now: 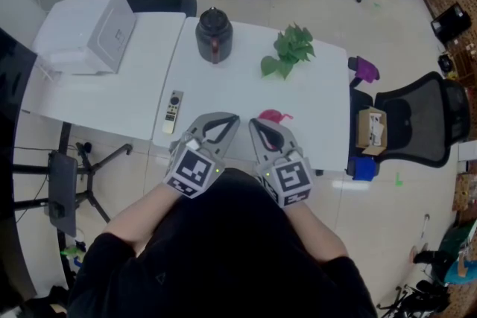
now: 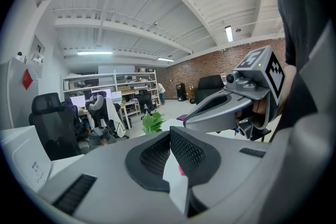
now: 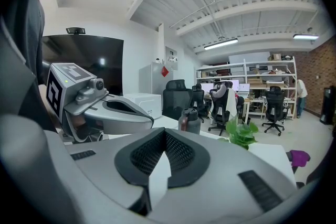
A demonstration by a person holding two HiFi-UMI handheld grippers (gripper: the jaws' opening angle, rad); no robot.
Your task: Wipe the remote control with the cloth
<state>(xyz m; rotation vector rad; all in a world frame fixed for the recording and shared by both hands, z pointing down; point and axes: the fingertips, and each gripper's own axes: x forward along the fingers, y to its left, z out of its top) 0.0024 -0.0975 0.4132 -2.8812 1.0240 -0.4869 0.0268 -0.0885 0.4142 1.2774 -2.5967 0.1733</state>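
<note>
Landmark: dark rounded jug (image 1: 214,33), standing near the far edge of the white table (image 1: 320,115).

- Slim grey remote control (image 1: 174,112): flat on the table, on the person's side of the jug and a little left of it, lengthwise toward the jug. Untouched.
- Crumpled pink cloth (image 1: 272,116): on the person's side of the jug, to its right, well apart from the remote.
- Left gripper (image 1: 229,120): jaws pressed together, nothing between them; tip over the near table edge, opposite the jug.
- Right gripper (image 1: 256,124): jaws likewise together and empty, tip just beside the cloth.
- Green leafy plant (image 1: 289,50): right of the jug.
- White box-shaped appliance (image 1: 89,30): left of the jug.
</note>
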